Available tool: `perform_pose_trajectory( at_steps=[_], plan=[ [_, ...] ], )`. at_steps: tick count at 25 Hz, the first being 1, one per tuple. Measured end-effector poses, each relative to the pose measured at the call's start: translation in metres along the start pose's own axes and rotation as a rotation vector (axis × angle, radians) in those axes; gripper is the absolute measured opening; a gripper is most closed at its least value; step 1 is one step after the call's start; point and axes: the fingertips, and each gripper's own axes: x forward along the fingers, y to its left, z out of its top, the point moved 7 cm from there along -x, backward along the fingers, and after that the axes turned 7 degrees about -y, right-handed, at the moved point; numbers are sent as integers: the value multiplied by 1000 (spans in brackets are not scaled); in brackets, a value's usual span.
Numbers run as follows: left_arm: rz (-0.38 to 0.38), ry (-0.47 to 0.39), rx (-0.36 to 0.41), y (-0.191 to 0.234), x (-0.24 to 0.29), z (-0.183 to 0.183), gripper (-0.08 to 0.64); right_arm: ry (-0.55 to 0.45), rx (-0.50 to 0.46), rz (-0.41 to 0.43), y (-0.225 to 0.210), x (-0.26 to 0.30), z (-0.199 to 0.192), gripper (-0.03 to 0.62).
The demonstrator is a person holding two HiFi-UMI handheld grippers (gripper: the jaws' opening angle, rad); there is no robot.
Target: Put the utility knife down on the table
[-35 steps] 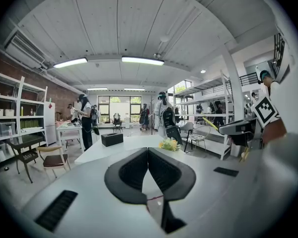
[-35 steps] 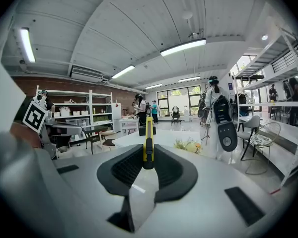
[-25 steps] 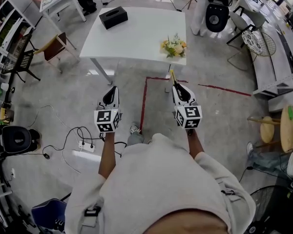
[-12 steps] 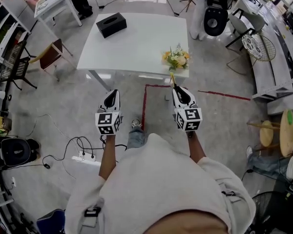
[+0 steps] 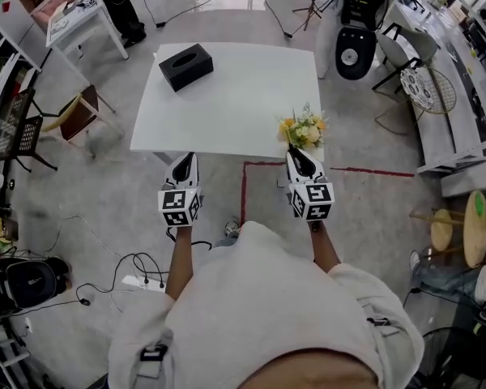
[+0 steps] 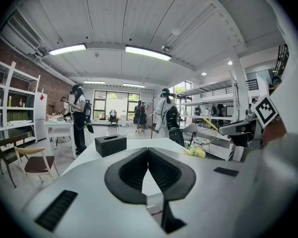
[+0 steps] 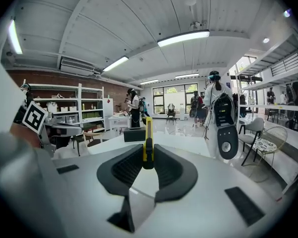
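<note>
Standing in the right gripper is a slim yellow utility knife.

utility knife: lower end hidden inside right gripper
utility knife, head view: too small to tell against flowers, gripper's 12 o'clock
person: cut off, 6 o'clock

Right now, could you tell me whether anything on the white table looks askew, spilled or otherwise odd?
Nothing is spilled or damaged. The black box lies at an angle on the table, near its far left corner, and the flowers stand close to its near right edge.
</note>
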Motion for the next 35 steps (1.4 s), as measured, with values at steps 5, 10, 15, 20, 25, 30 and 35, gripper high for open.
perform_pose_trajectory(
  at_steps=[5,10,15,20,25,30,35],
  plan=[
    [-14,-5,-2,31,35,7,18,-7,2,-12,3,42,11,83],
    [-37,-2,-7,51,65,7,18,-2,-1,-24,4,72,13,84],
    [-55,-1,-14,63,86,3,18,7,-4,-41,3,91,11,84],
    [-63,11,-22,71,100,2,18,26,-3,-42,2,103,9,84],
    [-82,32,-25,71,114,-3,18,45,-1,-41,-2,112,5,84],
    [-87,58,-30,69,134,-9,18,57,-1,-29,-15,133,4,84],
    [-60,70,-33,75,162,-5,18,57,2,5,-32,170,13,84]
  ],
)
